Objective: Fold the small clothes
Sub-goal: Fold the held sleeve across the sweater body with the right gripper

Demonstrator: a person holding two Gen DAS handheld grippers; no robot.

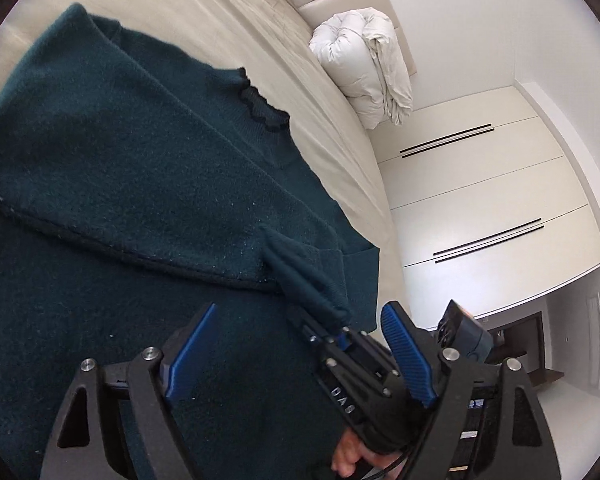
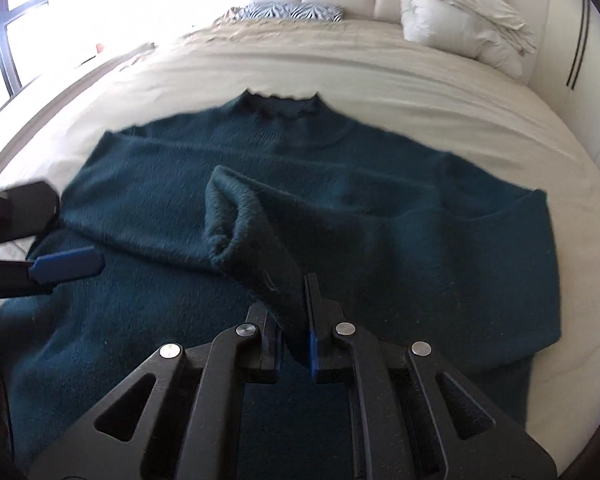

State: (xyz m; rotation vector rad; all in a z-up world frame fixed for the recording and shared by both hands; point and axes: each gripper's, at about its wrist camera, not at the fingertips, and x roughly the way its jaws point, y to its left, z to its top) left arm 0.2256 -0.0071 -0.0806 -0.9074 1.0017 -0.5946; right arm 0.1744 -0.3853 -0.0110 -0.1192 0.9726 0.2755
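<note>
The right claw [image 2: 294, 312] is clamped on the sleeve cuff [image 2: 236, 216], held over the one dark green sweater [image 2: 380, 208] spread flat on the bed [image 2: 380, 76], collar away from the claws. The sleeve runs forward from it across the chest. The left claw [image 1: 300, 344], pads apart and empty, hovers at the sweater's left side. One sweater, two claws.

Sweater [image 2: 340, 216]: dark teal knit, frilled collar, spread flat on the bed [image 2: 420, 80]; one sleeve [image 2: 252, 232] lifted, drawn across the body.
</note>
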